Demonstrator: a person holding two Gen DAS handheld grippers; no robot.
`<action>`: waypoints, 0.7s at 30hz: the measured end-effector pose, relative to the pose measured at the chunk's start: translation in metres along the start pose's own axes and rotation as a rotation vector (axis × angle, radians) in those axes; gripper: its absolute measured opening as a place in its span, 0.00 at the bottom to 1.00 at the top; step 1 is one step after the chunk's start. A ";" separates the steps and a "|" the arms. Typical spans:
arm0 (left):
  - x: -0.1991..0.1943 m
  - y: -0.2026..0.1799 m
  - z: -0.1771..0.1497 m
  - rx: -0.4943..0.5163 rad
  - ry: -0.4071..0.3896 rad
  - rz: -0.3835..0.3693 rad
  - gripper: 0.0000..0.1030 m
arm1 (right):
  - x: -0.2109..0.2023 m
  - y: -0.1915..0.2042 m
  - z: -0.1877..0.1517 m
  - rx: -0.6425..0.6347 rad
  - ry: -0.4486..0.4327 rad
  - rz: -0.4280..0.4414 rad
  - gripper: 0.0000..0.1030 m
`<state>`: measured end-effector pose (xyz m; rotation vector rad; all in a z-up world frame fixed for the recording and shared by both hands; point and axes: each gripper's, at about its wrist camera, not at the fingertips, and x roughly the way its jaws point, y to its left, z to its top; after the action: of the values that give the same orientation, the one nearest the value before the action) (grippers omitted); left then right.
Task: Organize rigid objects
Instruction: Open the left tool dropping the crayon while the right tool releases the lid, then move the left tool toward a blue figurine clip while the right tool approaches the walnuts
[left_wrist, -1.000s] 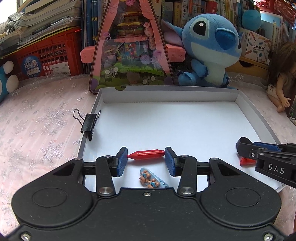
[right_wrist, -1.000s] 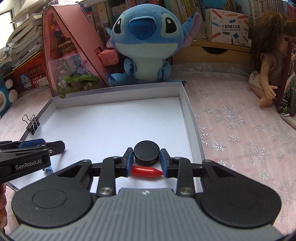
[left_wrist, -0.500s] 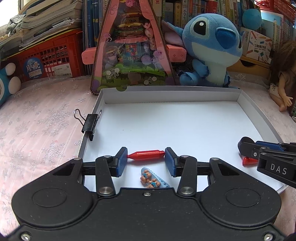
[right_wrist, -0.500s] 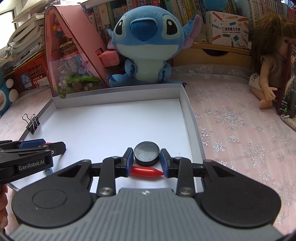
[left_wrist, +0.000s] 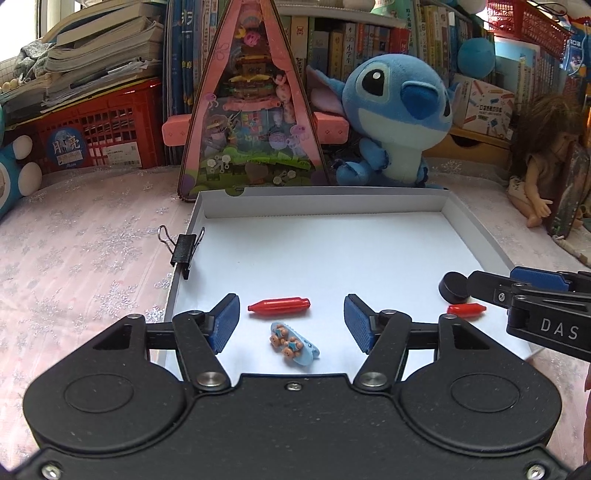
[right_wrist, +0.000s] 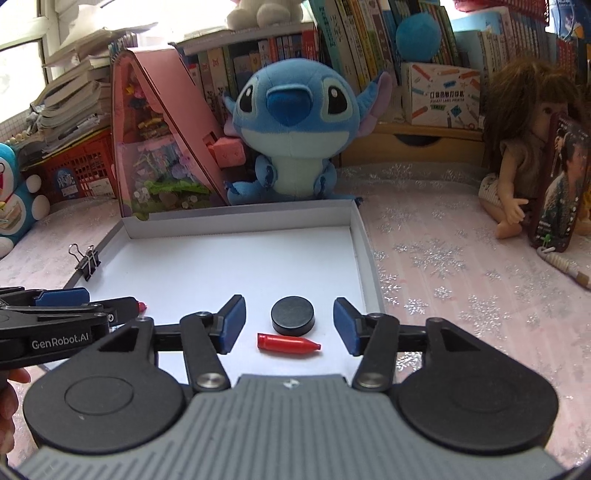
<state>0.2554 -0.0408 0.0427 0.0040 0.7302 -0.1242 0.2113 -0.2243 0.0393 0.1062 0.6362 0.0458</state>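
While both grippers hang over the near end of the white tray (left_wrist: 476, 236), we see their jaws opening and nothing gripped. In the left wrist view, the left gripper (left_wrist: 291, 319) has its blue pads apart on either side of a red capsule (left_wrist: 279, 305), which lies flat on the tray floor and touches neither pad; just in front of it, nearer the camera, lies a small blue clip (left_wrist: 293, 344) with orange figures on it. In the right wrist view, the right gripper (right_wrist: 289, 325) stands likewise spread, with a black puck (right_wrist: 293, 315) and a second red capsule (right_wrist: 288, 345) lying between its pads, free of both; the capsule is just nearer the camera than the puck. A black binder clip (left_wrist: 183, 248) is clamped on the tray's left wall. The tray sits on a pink bench (right_wrist: 443, 266) with a snowflake pattern; behind it stand a blue plush (right_wrist: 291, 125) and a pink triangular box (left_wrist: 253, 110), and a doll (right_wrist: 517, 162) sits to the right.
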 end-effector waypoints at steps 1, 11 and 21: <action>-0.004 0.000 -0.002 0.002 -0.004 0.001 0.61 | -0.004 -0.001 -0.001 -0.005 -0.009 -0.002 0.69; -0.055 0.004 -0.029 0.028 -0.036 -0.051 0.61 | -0.052 -0.002 -0.021 -0.056 -0.089 -0.002 0.76; -0.101 0.009 -0.064 0.064 -0.088 -0.118 0.61 | -0.097 -0.005 -0.051 -0.102 -0.152 0.003 0.79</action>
<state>0.1396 -0.0175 0.0614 0.0165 0.6382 -0.2589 0.1024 -0.2327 0.0552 0.0122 0.4806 0.0724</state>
